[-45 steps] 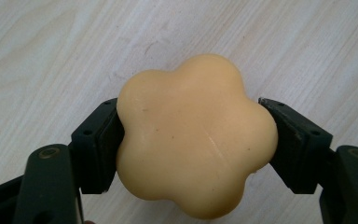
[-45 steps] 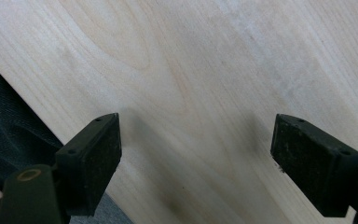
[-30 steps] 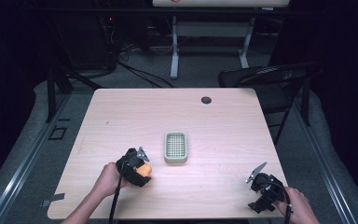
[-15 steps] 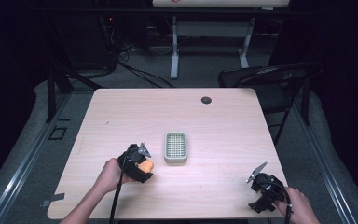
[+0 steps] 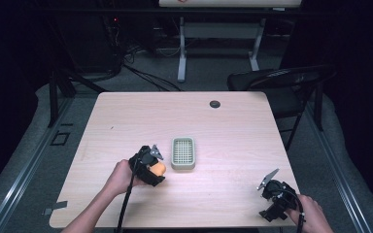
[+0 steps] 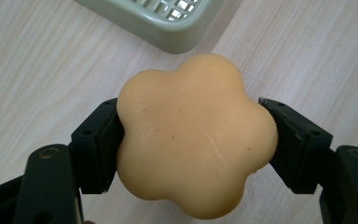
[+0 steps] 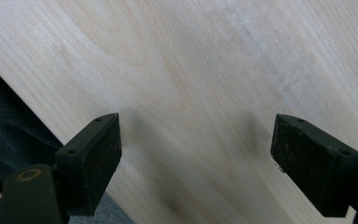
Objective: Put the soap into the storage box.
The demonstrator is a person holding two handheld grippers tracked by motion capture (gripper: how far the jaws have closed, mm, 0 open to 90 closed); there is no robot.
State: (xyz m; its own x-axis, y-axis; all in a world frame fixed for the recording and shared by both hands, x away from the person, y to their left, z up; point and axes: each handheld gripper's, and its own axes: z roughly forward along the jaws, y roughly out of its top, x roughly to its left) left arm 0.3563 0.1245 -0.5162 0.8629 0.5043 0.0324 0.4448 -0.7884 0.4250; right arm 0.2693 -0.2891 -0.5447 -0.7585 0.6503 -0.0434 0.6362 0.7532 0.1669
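Left hand-held gripper (image 5: 151, 167) sits toward the near-left part of the table (image 5: 126, 121), held by the person's left hand (image 5: 119, 177), cable trailing back over the near edge. Its jaws are closed on an orange flower-shaped soap (image 6: 196, 135); in the left gripper view both black pads press against opposite lobes of the soap, which bulges above and below them. From above, the soap (image 5: 158, 169) shows as an orange spot at the gripper's tip.

Just right of it, near the table's middle, lies a pale green soap dish (image 5: 183, 153) with a slotted grid floor, long side running toward the far edge. The soap is just beside the dish's near-left corner (image 6: 168, 23), not in it.

A small dark round disc (image 5: 215, 104) lies close to the far edge.

Right hand-held gripper (image 5: 272, 187) hovers by the near-right corner, held in the right hand (image 5: 308, 216). Jaws spread wide, nothing between them; bare wood (image 7: 191, 93) shows in the gap, table edge at lower left.
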